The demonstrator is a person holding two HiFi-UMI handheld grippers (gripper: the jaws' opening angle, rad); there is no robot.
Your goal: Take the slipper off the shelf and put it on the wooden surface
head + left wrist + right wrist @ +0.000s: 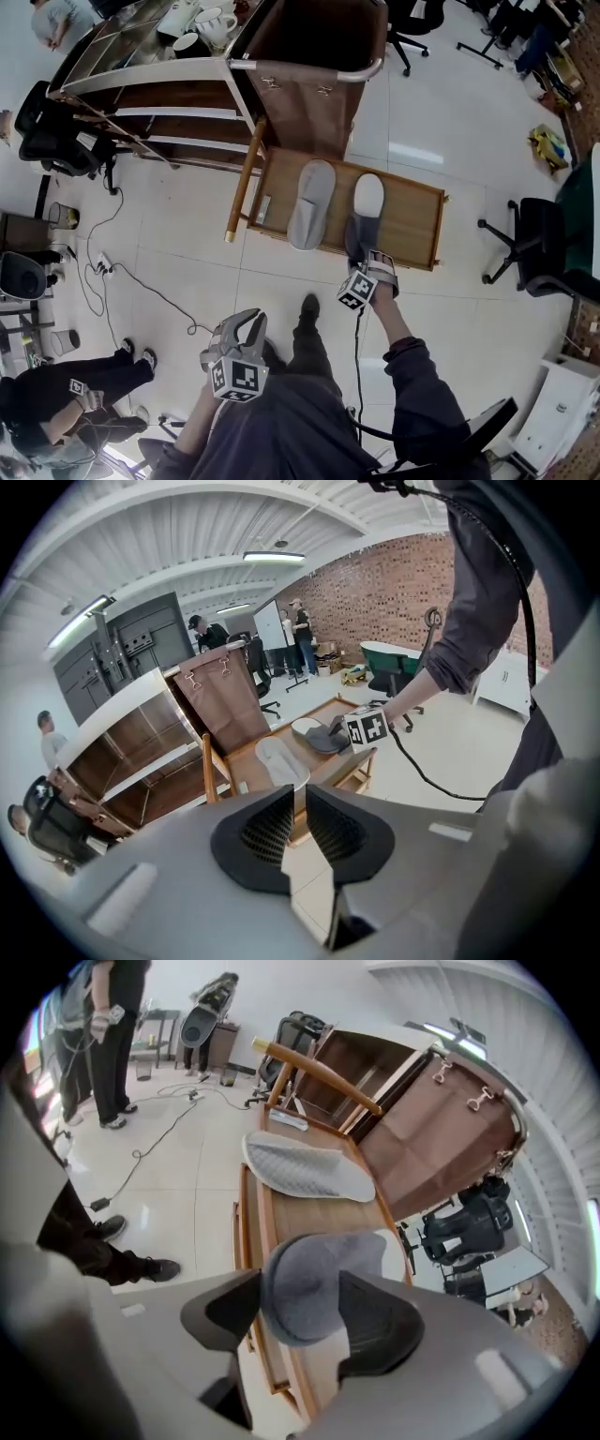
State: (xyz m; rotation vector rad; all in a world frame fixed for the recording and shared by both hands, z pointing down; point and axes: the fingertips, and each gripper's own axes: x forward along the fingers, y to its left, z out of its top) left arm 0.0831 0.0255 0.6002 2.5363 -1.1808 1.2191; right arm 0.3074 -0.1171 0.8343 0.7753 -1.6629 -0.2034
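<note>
Right gripper (pixel 305 1309) jaws are opening. The toe of the soft grey slipper (pixel 314 1283) sits between them but is not squeezed. It lies flat on the low wooden table (pixel 302 1215), so the job looks almost done. I think the best move is to pull straight back and up, so the jaws do not drag it.

A pale grey slipper (pixel 305 1168) lies just beside it, sole up. The left gripper (pixel 295 822) is well back, jaws nearly together and holding nothing. A slanted wooden pole (pixel 319 1077) and the brown shelf (pixel 187 98) stand behind the table.

Low wooden surface (pixel 412 225) on tiled floor (pixel 187 244), two slippers on top.
Pale grey slipper (pixel 311 203) lies flat on the wood, white-insole slipper (pixel 366 208) just beside it, lengthwise alike.
</note>
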